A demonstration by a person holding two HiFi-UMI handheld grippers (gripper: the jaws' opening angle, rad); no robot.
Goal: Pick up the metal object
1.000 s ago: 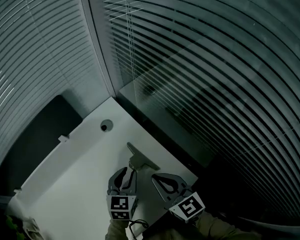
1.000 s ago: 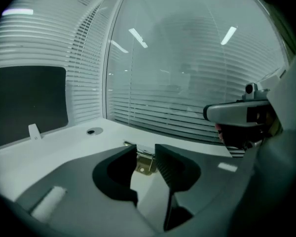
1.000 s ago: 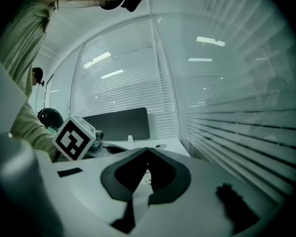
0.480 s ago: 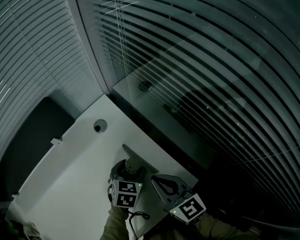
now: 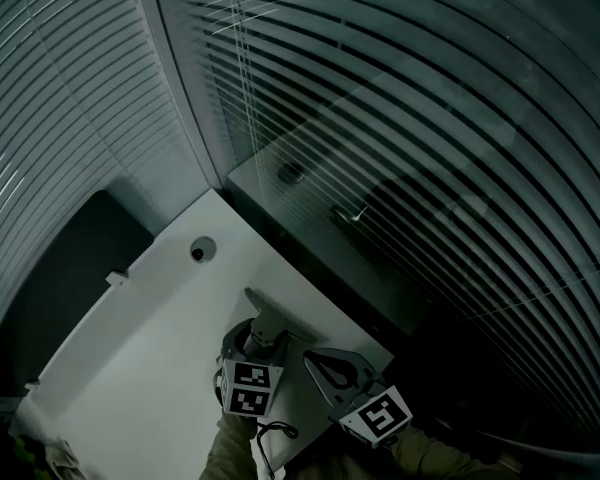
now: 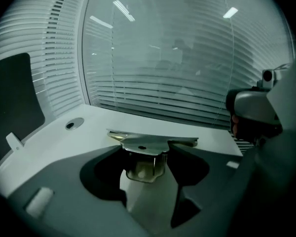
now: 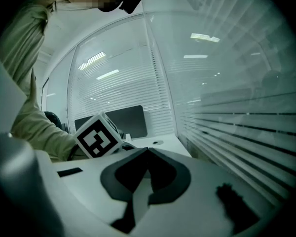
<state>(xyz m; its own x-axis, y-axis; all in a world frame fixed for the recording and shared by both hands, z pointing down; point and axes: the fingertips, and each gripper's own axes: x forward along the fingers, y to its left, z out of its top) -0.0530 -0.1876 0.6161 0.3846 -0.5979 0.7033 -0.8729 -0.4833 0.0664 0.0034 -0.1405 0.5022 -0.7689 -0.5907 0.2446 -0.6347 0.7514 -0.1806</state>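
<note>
White worktop [image 5: 150, 368] beneath the blinds [image 5: 430, 118] bears the metal object [image 6: 148, 143], not yet lifted. Left tongs [image 6: 145, 156] straddle its stem, spread but closing; right tongs [image 7: 147, 154] wait nearby, pressed together and empty. Gripping and lifting remain.

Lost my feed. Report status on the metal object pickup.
Left tongs closing around metal object, not yet clamped. Right tongs shut, empty. It sits on white desk; nothing in the way.
</note>
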